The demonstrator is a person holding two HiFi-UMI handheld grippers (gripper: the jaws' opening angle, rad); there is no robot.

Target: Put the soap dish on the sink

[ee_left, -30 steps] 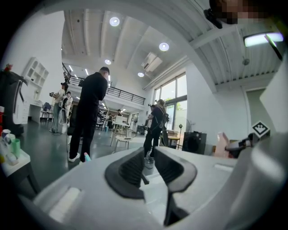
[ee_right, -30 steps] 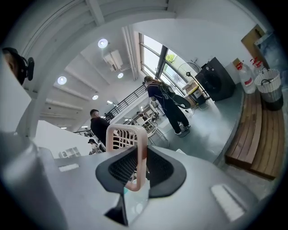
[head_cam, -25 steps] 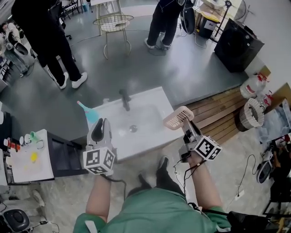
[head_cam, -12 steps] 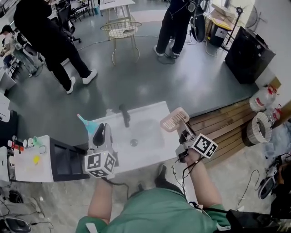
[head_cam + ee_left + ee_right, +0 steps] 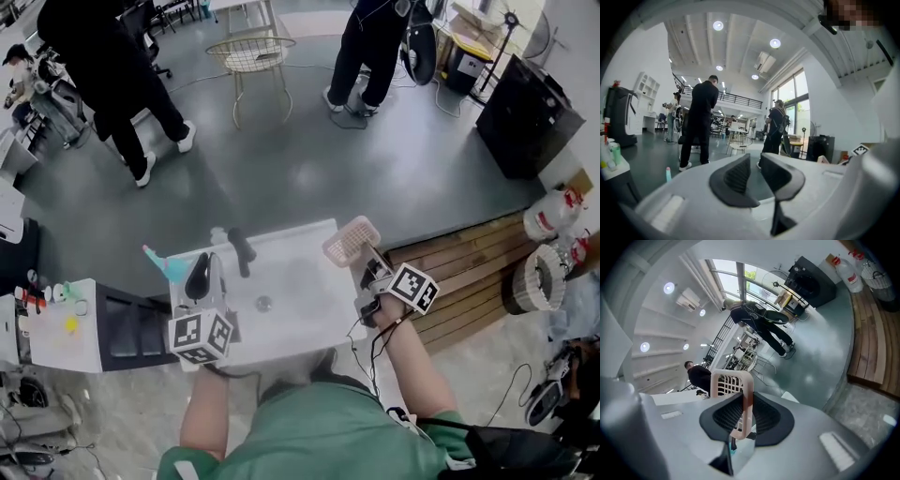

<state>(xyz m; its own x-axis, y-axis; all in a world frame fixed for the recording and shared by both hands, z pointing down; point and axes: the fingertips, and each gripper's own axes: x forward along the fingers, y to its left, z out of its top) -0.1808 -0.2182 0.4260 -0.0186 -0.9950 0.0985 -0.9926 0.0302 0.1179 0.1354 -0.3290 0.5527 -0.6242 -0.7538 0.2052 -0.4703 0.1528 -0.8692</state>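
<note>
While the right gripper (image 5: 367, 264) hovers over the sink's (image 5: 302, 339) far right corner, its jaws are clamped on one wall of the pink slatted soap dish (image 5: 351, 240); the right gripper view shows the black pads pinching that thin rim edge-on, the rest of the dish sticking out past the tips. Dish is in the air, tilted, not yet on the sink. Left gripper (image 5: 200, 275) hangs over the sink's left edge, jaws a narrow slit apart, nothing between them. Black faucet (image 5: 241, 251) stands at the far edge, well apart from the dish. Judgement: placing step in hand, release not begun. Risks: grip is on a narrow rim only, so the dish may pivot in the pads on the way down; if let go tilted it could land on an edge and tip over. The flat ledge at the right edge looks narrow, so a misplaced drop could slide the dish into the basin or off onto the floor.
</note>
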